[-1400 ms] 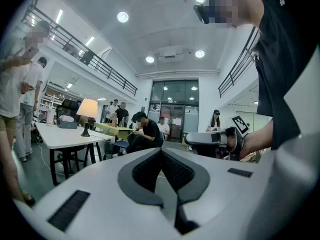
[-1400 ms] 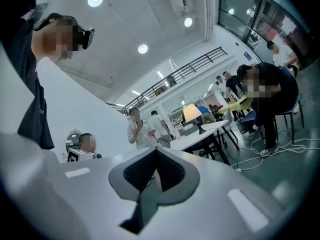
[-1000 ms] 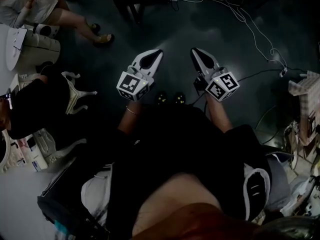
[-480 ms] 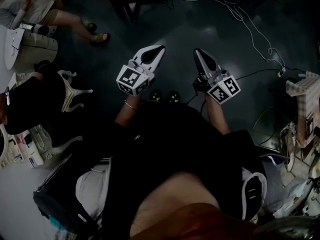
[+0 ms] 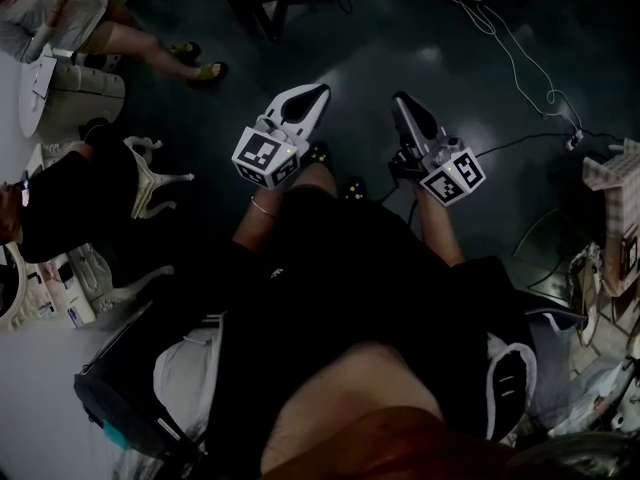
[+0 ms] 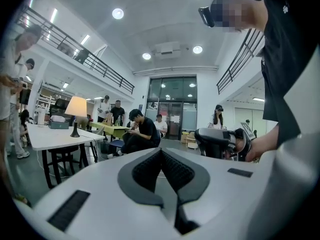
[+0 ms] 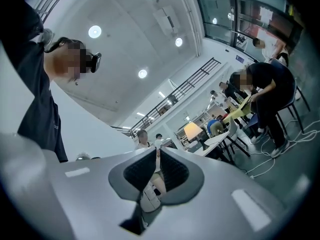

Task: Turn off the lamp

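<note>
Cream-shaded lamp [image 6: 76, 108] well beyond left hand-held gripper [image 6: 161, 152], leftward.

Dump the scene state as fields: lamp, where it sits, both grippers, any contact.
lamp: shade glowing, looks on
lamp location: upright on the white table, well ahead of both grippers
left gripper: fingers together, nothing between
right gripper: fingers together, nothing between
contact with lamp: none
task status: lamp not yet reached
</note>
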